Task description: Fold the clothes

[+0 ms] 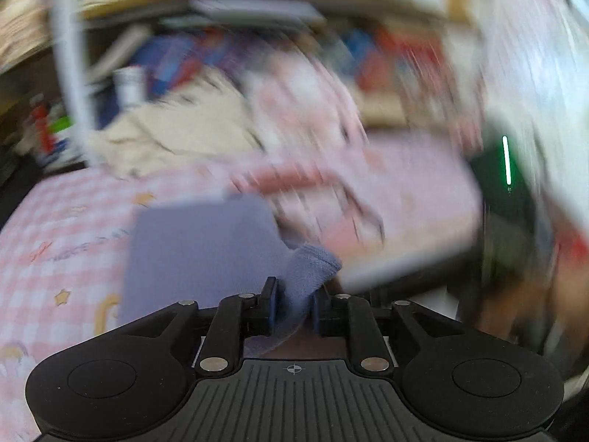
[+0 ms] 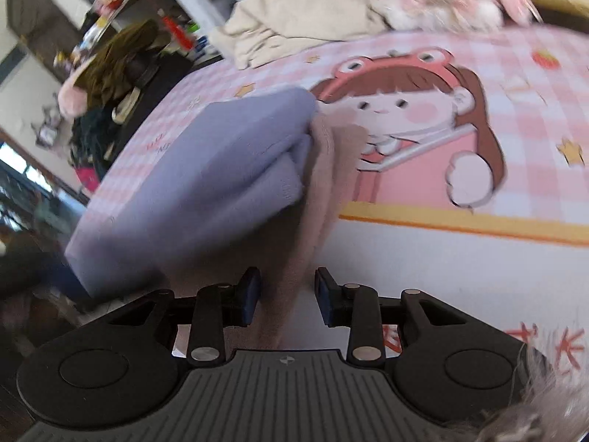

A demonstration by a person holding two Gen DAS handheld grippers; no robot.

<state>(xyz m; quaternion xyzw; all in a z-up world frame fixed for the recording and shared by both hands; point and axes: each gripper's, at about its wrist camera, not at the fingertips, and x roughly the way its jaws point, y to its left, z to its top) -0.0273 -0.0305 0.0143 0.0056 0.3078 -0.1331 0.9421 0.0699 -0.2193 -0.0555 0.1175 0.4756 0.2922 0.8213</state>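
A lavender garment (image 1: 198,250) lies folded on the pink checked bed sheet (image 1: 66,221). My left gripper (image 1: 296,305) is shut on a bunched edge of it, the cloth standing up between the blue pads. In the right wrist view the same lavender garment (image 2: 221,169) sits left of centre, with a taupe cloth (image 2: 327,169) coming out of its fold. That taupe strip runs down between the fingers of my right gripper (image 2: 287,296), which stands open with a small gap beside the right pad. The left wrist view is heavily blurred.
A beige garment heap (image 2: 294,11) and pink plush cloth lie at the bed's far side. Dark clothes (image 2: 110,73) pile up off the bed's left edge. Cluttered shelves (image 1: 257,11) stand behind. A dark device with a green light (image 1: 507,162) is at the right.
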